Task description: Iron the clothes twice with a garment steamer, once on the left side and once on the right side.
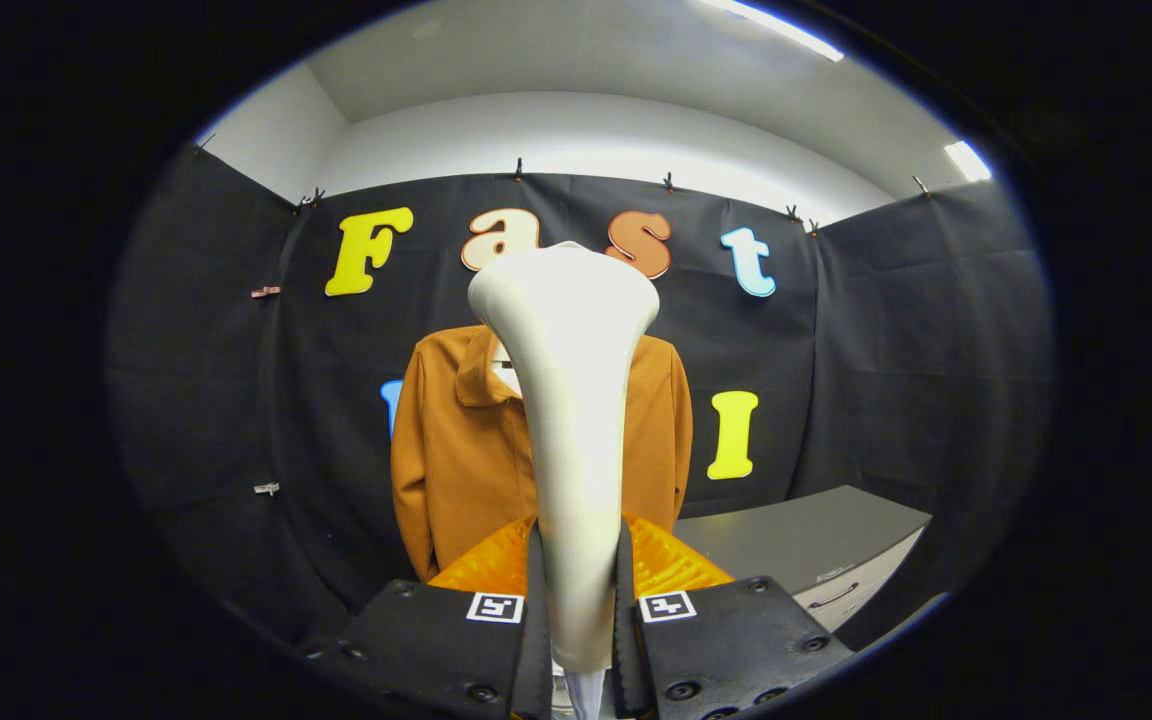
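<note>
Rust-brown cloth makes up the jacket (pixel 456 450), which hangs with its collar up against the black booth wall (pixel 896 350), beyond the fingers and well apart from them. The white steamer (pixel 576 400) stands upright in front of it — its wide head covers the middle of the jacket, so just the two shoulders and sleeves show on either side. The gripper (pixel 579 590) is clenched on the steamer's narrow handle, both fingers pressing its sides with no gap. To the right, lower down, sits a dark grey cabinet (pixel 816 545) with a drawer handle. White wall and ceiling lights run above the cloth.
</note>
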### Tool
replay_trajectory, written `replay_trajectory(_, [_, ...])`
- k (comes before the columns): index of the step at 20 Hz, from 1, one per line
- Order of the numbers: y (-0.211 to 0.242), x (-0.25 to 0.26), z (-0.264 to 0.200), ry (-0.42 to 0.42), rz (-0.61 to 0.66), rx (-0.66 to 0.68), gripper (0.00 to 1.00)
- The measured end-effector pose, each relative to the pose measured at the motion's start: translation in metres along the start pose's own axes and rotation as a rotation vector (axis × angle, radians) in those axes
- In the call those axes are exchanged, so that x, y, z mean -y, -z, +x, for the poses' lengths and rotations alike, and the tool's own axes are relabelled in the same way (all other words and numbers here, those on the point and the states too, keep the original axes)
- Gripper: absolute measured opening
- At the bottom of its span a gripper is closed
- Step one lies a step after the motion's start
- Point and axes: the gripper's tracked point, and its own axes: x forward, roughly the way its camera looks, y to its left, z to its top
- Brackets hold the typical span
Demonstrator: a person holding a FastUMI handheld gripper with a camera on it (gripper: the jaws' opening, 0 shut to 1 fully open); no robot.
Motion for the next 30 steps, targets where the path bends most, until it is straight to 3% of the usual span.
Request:
replay_trajectory(10, [-0.006,0.03,0.0,0.011,-0.011,0.02,0.27])
replay_trajectory(30, [0.003,0.032,0.006,-0.003,-0.01,0.008,0.27])
